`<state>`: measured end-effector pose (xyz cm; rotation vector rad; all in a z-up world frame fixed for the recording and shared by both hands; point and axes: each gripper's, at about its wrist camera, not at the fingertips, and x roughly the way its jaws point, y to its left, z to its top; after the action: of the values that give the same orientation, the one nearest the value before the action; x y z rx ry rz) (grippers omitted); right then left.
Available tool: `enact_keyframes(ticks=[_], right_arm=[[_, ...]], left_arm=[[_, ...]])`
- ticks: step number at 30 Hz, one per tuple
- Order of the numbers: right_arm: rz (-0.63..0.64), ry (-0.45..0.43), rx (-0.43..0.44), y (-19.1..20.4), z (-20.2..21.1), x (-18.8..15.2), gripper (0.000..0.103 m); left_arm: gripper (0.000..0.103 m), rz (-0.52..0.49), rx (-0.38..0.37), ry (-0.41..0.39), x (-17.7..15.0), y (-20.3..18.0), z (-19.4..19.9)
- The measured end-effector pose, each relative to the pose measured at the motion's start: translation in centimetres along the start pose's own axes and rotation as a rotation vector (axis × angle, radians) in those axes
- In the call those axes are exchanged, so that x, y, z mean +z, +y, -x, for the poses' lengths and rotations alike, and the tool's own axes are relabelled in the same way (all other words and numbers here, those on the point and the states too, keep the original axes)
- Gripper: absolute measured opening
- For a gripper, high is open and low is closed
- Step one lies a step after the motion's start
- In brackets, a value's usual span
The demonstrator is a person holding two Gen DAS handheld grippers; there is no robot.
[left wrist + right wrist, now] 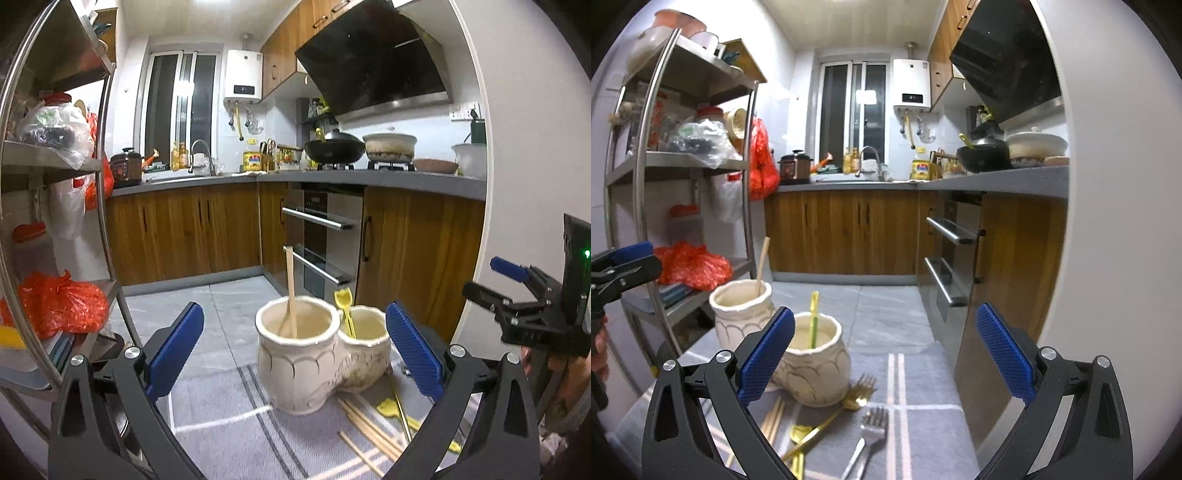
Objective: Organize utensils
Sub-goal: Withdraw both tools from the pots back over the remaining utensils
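Note:
A cream two-cup ceramic holder (306,369) stands on a grey striped cloth (229,424). A wooden stick (291,291) leans in its left cup and a yellow utensil (345,314) in its right cup. My left gripper (294,314) is open just short of the holder, with nothing between its fingers. Wooden chopsticks (369,432) and another yellow utensil (391,408) lie on the cloth to the holder's right. My right gripper (885,314) is open and empty too, above a gold fork (860,387), a silver fork (871,428), a gold spoon (799,435) and chopsticks (775,417). The holder (816,373) sits to its left.
A steel shelf rack (107,206) with red bags (59,302) stands close on the left. An oven (325,236) and wooden cabinets (184,229) lie across a tiled floor. The right gripper's body (532,299) shows at the far right of the left wrist view.

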<state>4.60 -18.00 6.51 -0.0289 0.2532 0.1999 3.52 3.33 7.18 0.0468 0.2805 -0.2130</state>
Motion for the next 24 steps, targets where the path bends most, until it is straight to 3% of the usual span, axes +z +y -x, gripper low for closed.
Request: enact_keyframes(ticks=[13, 24], right_arm=[[-0.073, 0.123, 0.01, -2.7, 0.0, -2.7, 0.098], [-0.044, 0.153, 0.019, -2.4, -0.3, -3.5, 0.098]], left_arm=[[0.097, 0.004, 0.007, 0.115, -3.2, 0.3, 0.1], [0.097, 0.031, 0.002, 0.354, -8.3, -1.9, -2.5]])
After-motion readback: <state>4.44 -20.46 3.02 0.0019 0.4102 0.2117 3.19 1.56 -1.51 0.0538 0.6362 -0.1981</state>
